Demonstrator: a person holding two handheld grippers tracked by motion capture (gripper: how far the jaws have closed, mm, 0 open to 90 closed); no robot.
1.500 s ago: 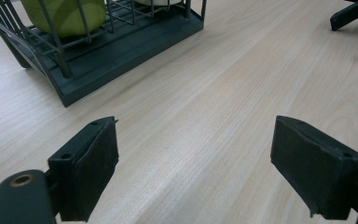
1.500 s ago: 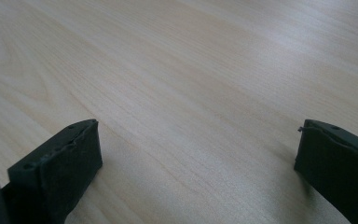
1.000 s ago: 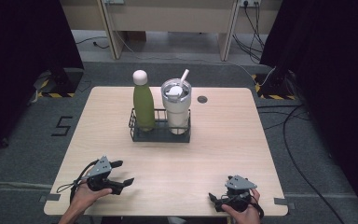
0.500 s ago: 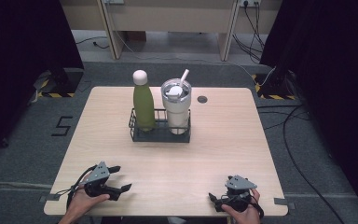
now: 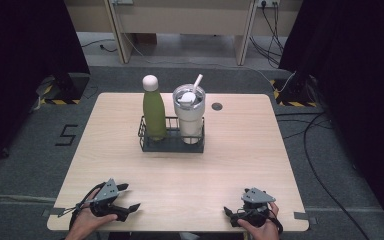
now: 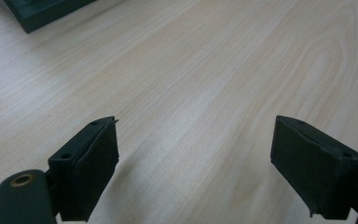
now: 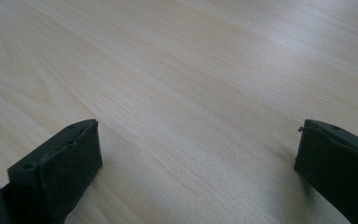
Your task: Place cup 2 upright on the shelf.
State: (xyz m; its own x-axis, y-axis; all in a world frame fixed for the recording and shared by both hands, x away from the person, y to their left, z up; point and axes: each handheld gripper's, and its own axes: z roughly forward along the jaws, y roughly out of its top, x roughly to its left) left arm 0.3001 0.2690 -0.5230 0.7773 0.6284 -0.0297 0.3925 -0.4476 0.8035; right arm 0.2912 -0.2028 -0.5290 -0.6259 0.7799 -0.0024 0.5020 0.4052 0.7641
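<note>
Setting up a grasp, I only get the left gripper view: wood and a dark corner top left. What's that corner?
Observer: The base of a black wire caddy at mid table.
Operator: Loaded?
Observer: Yes, a green bottle with a white cap on its left side, and a steel tumbler with a straw on its right.
Operator: Right gripper state?
Observer: The right gripper is open over bare table at the near edge.
</note>
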